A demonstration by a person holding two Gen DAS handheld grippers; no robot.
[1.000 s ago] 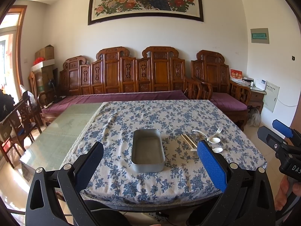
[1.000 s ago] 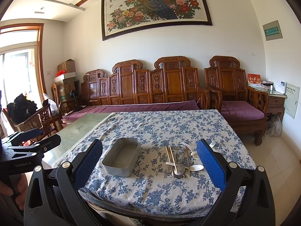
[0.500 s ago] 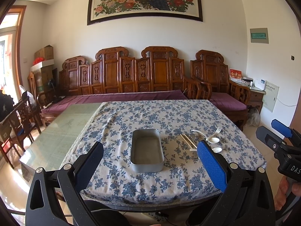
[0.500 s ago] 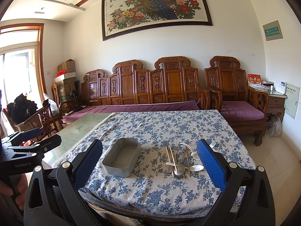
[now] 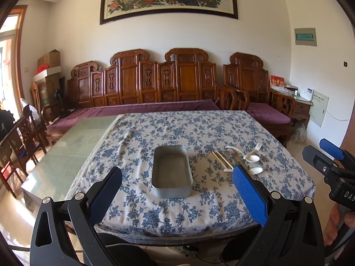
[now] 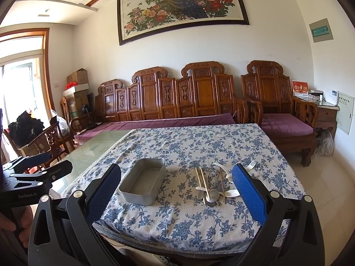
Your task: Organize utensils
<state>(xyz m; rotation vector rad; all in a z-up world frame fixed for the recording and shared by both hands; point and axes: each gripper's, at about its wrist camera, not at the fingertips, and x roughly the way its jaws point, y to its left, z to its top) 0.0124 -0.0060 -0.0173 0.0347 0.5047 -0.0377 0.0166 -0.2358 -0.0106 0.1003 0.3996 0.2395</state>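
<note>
Metal tin (image 5: 172,170) between left fingers (image 5: 248,196).

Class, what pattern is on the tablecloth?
Blue flowers on white tablecloth, clearest in the right wrist view.

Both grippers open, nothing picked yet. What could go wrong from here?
1. The utensils lie in an overlapping pile: a pinch may lift two or drag the neighbours.
2. The tin sits loose on the cloth, so a bump could slide it.
3. The pile is near the table's right edge: a nudged fork might fall.
</note>
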